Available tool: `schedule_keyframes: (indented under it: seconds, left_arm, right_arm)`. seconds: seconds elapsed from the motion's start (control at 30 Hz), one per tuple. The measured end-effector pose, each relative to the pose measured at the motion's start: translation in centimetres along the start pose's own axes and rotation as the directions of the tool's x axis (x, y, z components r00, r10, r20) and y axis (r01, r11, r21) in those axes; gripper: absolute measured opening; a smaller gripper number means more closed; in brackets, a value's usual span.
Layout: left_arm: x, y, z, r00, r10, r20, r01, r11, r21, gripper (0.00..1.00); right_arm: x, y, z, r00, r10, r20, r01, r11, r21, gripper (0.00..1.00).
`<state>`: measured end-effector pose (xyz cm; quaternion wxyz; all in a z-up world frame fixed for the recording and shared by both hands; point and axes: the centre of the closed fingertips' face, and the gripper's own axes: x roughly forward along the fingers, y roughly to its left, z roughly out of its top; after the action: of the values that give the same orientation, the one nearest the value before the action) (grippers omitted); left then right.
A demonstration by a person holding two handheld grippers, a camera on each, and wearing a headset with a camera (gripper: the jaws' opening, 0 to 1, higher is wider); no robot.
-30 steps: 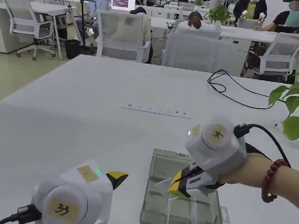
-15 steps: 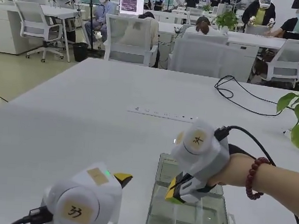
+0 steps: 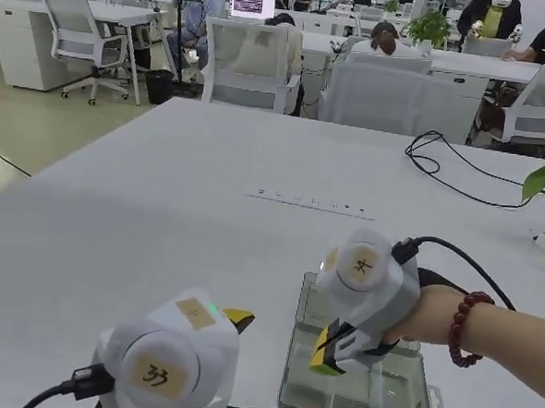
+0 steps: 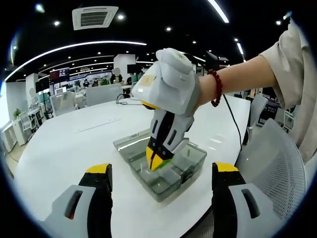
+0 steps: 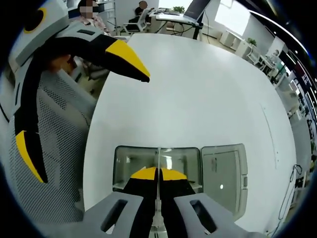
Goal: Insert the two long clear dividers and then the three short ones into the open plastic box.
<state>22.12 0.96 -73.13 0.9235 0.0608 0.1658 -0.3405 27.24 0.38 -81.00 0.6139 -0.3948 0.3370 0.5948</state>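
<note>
The plastic box (image 3: 291,383) is clear with a greenish tint, and it is set on the white table (image 3: 142,215) at about 5 o'clock in the head view. In the right gripper view its open lid (image 5: 224,171) is laid flat at 3 o'clock of the base. A thin clear divider (image 5: 158,156) is seen edge-on there, running across the base toward 12 o'clock. The right gripper (image 5: 158,171) is pressed closed on this divider, tips pointed down into the box. The divider's lower edge is hard to make out and may already be touching the floor. The left gripper (image 4: 162,167) is held wide apart with nothing in it, at 7 o'clock of the box in the head view. A power strip (image 3: 314,204) is seen at 12 o'clock, well apart from the box.

Compared with a second ago, the right gripper's tips have been brought lower into the box. The left gripper has stayed open beside it.
</note>
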Motion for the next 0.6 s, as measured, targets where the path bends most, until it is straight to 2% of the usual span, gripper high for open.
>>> schedule_keyframes:
  seconds: [0.27,0.33,0.6]
  left_arm:
    - [-0.01,0.09,-0.02,1.0000,0.006,-0.001,-0.006,1.000,-0.002,0.83]
    - [-0.02,0.12,-0.06,1.0000,0.007,-0.004,-0.007,1.000,-0.004,0.83]
    - [-0.02,-0.15,0.07,1.0000,-0.003,0.005,0.003,1.000,0.003,0.84]
  right_arm:
    - [-0.10,0.18,0.10,0.9999,0.001,0.010,-0.001,1.000,-0.025,0.02]
    - [-0.01,0.08,0.17,1.0000,0.003,0.006,-0.003,1.000,-0.010,0.02]
    - [0.80,0.22,0.00,0.9996,0.009,-0.025,-0.009,1.000,-0.026,0.02]
